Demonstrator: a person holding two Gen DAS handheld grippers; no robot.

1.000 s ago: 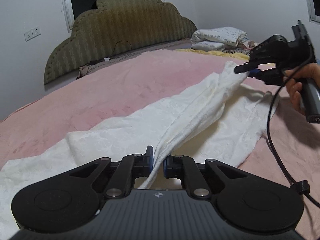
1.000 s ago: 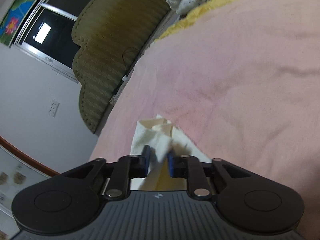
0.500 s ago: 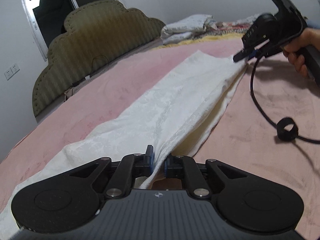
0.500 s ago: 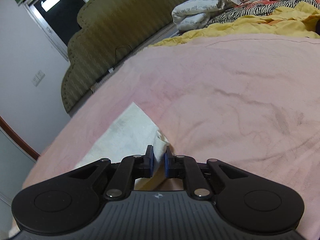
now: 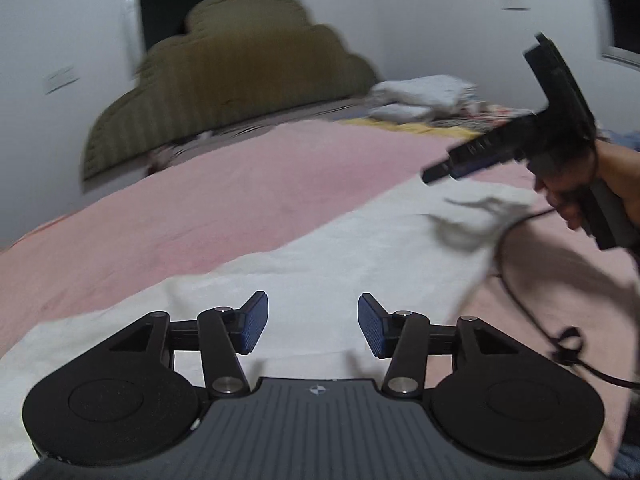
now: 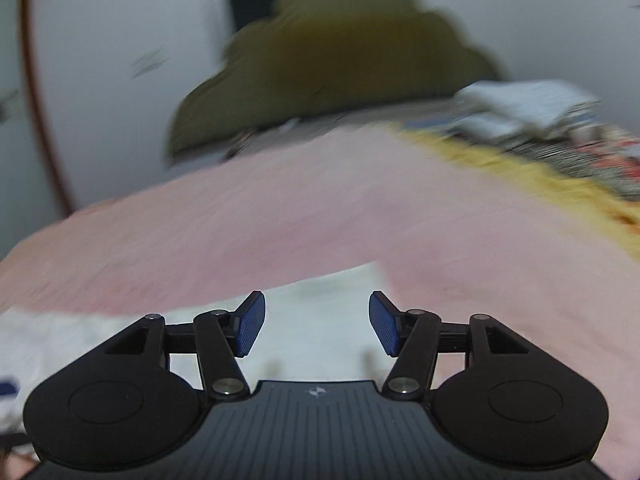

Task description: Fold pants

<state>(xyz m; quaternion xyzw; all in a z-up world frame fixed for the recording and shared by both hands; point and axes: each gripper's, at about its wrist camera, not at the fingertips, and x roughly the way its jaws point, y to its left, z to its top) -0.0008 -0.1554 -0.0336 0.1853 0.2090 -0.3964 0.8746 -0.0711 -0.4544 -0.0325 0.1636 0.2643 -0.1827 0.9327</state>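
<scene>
Dim, flat indoor light, source unseen. Dark window panes (image 5: 176, 4) at upper left of the frame. Heavy motion blur across headboard (image 6: 332, 64) and pink bedcover (image 6: 320, 208), worst in right wrist view. Soft shadow under cable (image 5: 520, 300) at right. Fisheye bending and dark corners at edges.

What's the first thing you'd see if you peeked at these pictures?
The long white pants lying flat across the pink bed. Over them the left gripper is opening with nothing between its blue pads. At the right, a hand holds the right gripper above the pants' far end.
</scene>
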